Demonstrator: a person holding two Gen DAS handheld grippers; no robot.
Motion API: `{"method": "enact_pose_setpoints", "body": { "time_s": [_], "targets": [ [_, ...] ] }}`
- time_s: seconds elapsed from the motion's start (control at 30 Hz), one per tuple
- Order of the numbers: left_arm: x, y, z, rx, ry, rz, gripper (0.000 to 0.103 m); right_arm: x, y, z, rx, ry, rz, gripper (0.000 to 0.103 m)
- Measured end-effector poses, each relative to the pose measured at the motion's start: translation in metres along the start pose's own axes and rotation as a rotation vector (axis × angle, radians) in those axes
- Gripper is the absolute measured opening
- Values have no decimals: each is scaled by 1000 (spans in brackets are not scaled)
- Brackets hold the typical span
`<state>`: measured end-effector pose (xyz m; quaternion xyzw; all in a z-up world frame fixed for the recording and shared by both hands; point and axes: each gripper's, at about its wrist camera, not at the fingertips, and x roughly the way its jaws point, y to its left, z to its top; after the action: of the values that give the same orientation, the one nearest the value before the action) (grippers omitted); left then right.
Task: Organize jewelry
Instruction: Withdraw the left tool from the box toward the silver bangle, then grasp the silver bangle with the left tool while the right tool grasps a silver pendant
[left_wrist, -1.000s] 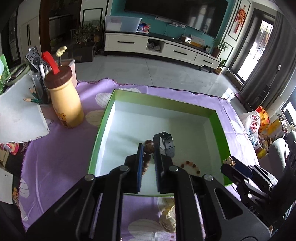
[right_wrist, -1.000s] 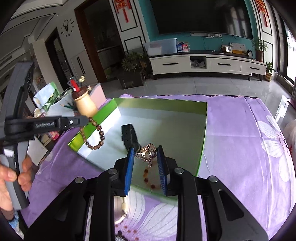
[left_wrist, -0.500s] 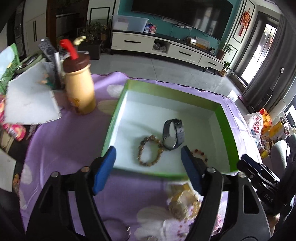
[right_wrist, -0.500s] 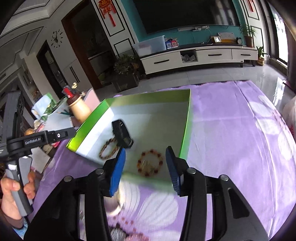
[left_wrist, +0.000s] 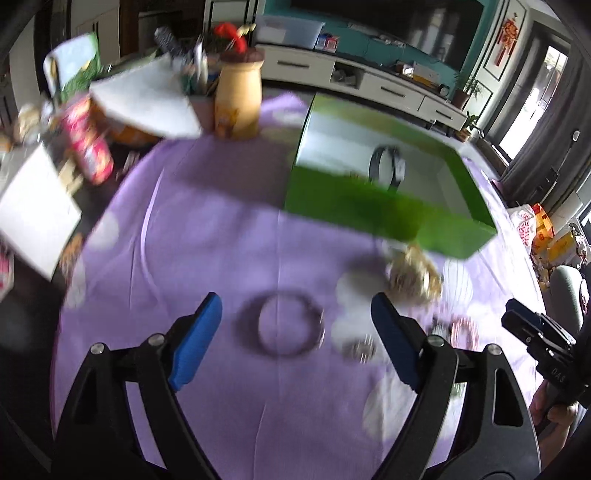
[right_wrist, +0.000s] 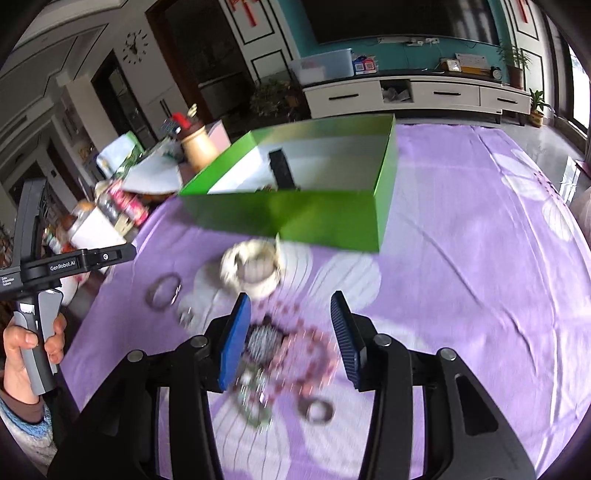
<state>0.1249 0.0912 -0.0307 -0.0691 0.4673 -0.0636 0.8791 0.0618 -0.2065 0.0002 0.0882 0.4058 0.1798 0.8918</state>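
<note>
Left gripper (left_wrist: 295, 332): jaws wide and opening further, nothing between the pads. Dark bangle (left_wrist: 282, 324) lies flat on the purple cloth (left_wrist: 207, 240) right between the fingertips, centred, slightly ahead; a ring shape, so no long axis to line up with. Small silver piece (left_wrist: 360, 350) sits just inside the right-hand finger; the pale beaded bracelet (left_wrist: 413, 273) is further ahead and to the right, near the green box (left_wrist: 388, 218).

Right gripper (right_wrist: 290, 332): jaws about half open, empty. Red bead strand (right_wrist: 310, 354) and a sparkly silver piece (right_wrist: 263, 341) lie under and between its fingers, the silver one hugging the left-hand finger. A small ring (right_wrist: 317, 410) lies closer in, behind the tips.

Box is ahead of both grippers, watch strap (right_wrist: 282, 171) inside it. Likely next: left takes the bangle, right takes the beads; each is nearest its own piece. Frames blurred, so contact is unclear.
</note>
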Motion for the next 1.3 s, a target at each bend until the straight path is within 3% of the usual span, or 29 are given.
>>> {"method": "enact_pose_setpoints", "body": {
  "time_s": [0.2, 0.43, 0.63, 1.0, 1.23, 1.3],
  "targets": [
    [-8, 2, -44, 49, 51, 73, 86, -6, 13, -29, -16, 53, -6, 46],
    [-16, -7, -75, 92, 91, 30, 87, 2, 39, -58, -76, 115, 12, 46],
    [-15, -4, -82, 54, 110, -12, 87, 18, 55, -62, -156, 122, -45, 45],
    [-10, 12, -77, -13, 115, -23, 87, 46, 58, -54, -230, 136, -94, 26],
    [-2, 17, -71, -41, 120, -28, 87, 47, 55, -53, -250, 109, -135, 7],
    [-2, 17, -70, -48, 114, -35, 87, 47, 52, -52, -225, 105, -124, 7]
  ]
}}
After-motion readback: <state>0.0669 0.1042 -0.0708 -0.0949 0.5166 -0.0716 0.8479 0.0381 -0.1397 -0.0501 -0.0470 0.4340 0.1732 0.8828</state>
